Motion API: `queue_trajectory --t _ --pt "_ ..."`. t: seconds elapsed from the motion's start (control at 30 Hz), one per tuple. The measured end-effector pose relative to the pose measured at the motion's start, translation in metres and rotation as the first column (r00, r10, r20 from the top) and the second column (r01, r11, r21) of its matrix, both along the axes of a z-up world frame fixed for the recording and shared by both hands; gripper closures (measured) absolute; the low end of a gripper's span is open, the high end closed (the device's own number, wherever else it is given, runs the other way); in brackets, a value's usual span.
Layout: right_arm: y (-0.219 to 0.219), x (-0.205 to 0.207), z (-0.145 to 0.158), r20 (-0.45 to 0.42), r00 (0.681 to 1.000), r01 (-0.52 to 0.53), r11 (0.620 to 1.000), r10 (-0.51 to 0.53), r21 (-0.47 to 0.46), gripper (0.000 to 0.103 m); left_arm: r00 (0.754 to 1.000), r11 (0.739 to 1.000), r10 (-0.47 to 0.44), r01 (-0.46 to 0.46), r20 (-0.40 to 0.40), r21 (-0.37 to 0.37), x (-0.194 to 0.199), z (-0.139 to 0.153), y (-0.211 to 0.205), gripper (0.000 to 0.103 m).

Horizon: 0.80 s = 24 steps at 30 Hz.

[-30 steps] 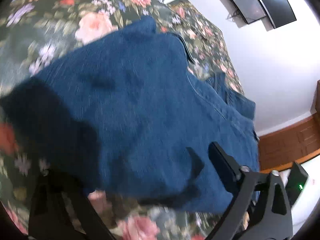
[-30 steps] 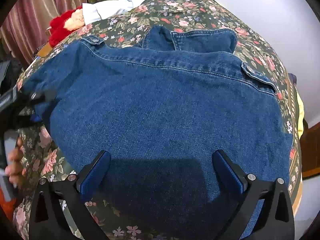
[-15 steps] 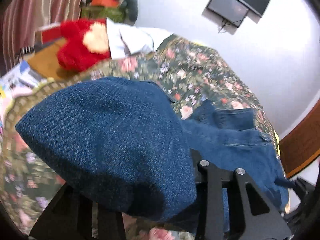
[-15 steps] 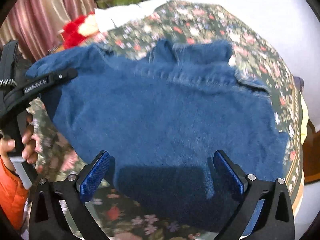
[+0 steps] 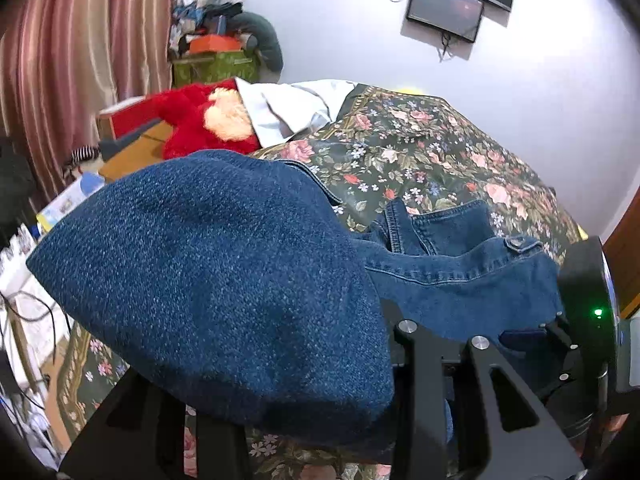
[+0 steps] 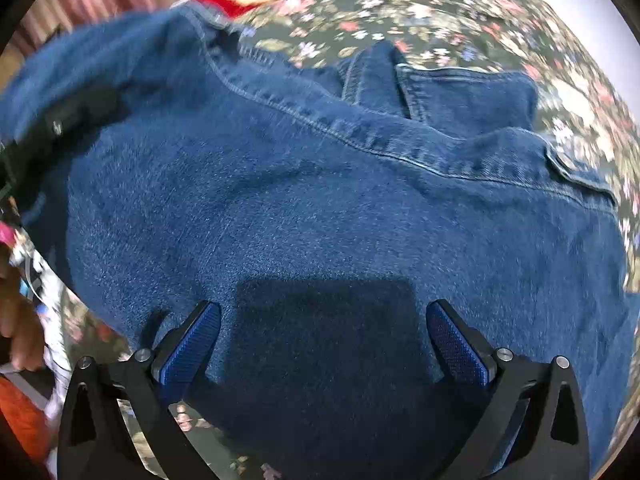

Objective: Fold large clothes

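Observation:
A blue denim jacket point(image 6: 320, 208) lies back-up on a floral bedspread point(image 6: 460, 28), collar point(image 6: 460, 96) at the far side. My left gripper point(image 5: 320, 408) is shut on the jacket's left side point(image 5: 224, 288) and holds that fold lifted above the bed; the cloth drapes over its fingers and hides them. It shows at the left edge of the right wrist view point(image 6: 60, 128). My right gripper point(image 6: 320, 344) is open, blue pads point(image 6: 188, 344) spread wide just above the jacket's lower back, holding nothing.
A red plush toy point(image 5: 200, 120) and a white pillow point(image 5: 288, 108) lie at the head of the bed. Striped curtains point(image 5: 72, 60) and cluttered boxes point(image 5: 212, 52) stand behind. A monitor point(image 5: 444, 8) hangs on the white wall. A person's hand point(image 6: 16, 320) shows at left.
My left gripper closed on the jacket's left side and lifted it up off the bed. My right gripper moved lower and closer over the jacket's back, staying open.

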State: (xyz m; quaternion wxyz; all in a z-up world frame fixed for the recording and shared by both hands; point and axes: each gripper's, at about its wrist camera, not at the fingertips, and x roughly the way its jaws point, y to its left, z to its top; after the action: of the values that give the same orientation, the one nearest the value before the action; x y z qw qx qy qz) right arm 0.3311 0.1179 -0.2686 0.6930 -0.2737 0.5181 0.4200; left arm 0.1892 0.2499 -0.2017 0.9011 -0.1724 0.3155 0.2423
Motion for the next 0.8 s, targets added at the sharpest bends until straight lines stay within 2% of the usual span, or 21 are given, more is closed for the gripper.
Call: queue_trajectory --t 0.07,0.17,0.23,0.3,0.4,0.5,0.57,0.63,0.7,0.8 --pt "0.0 0.001 0.0 -0.002 1.0 -0.003 1.0 0.003 -0.003 0.0 1.0 0.999 -0.026 0.025 0.011 0.028 0.006 0.009 -0.006 0.067" --pt "-0.01 0.012 0.007 -0.077 0.997 0.003 1.0 -0.001 0.029 0.001 0.997 0.994 -0.071 0.068 0.03 0.089 0.017 0.028 -0.018 0.068" --pt "-0.028 0.022 0.024 -0.129 0.991 0.047 0.996 -0.037 0.076 0.002 0.992 0.981 -0.123 0.116 0.041 0.157 0.029 0.045 -0.035 0.069" --pt "-0.06 0.034 0.049 -0.125 0.987 0.122 0.981 -0.103 0.149 0.002 0.98 0.956 -0.196 0.181 0.041 0.23 0.045 0.062 -0.06 0.07" --pt "-0.117 0.048 0.084 -0.114 0.973 0.222 0.946 -0.2 0.235 0.002 0.949 0.918 -0.308 0.28 0.059 0.282 0.064 0.082 -0.096 0.073" --pt "-0.183 0.06 0.112 -0.078 0.935 0.353 0.889 -0.345 0.292 0.002 0.895 0.862 -0.442 0.403 0.066 0.307 0.084 0.093 -0.145 0.075" --pt "-0.225 0.058 0.127 -0.024 0.9 0.418 0.85 -0.434 0.321 0.002 0.85 0.822 -0.525 0.491 0.049 0.288 0.096 0.091 -0.177 0.077" --pt "-0.257 0.056 0.136 0.036 0.871 0.453 0.83 -0.49 0.326 0.002 0.798 0.773 -0.602 0.579 0.012 0.258 0.105 0.079 -0.209 0.077" --pt "-0.283 0.049 0.14 0.085 0.836 0.495 0.813 -0.542 0.307 0.002 0.744 0.727 -0.667 0.66 -0.032 0.19 0.112 0.062 -0.231 0.077" --pt "-0.313 0.037 0.138 0.071 0.817 0.527 0.791 -0.572 0.309 0.002 0.671 0.674 -0.733 0.738 -0.108 0.012 0.118 0.027 -0.25 0.076"
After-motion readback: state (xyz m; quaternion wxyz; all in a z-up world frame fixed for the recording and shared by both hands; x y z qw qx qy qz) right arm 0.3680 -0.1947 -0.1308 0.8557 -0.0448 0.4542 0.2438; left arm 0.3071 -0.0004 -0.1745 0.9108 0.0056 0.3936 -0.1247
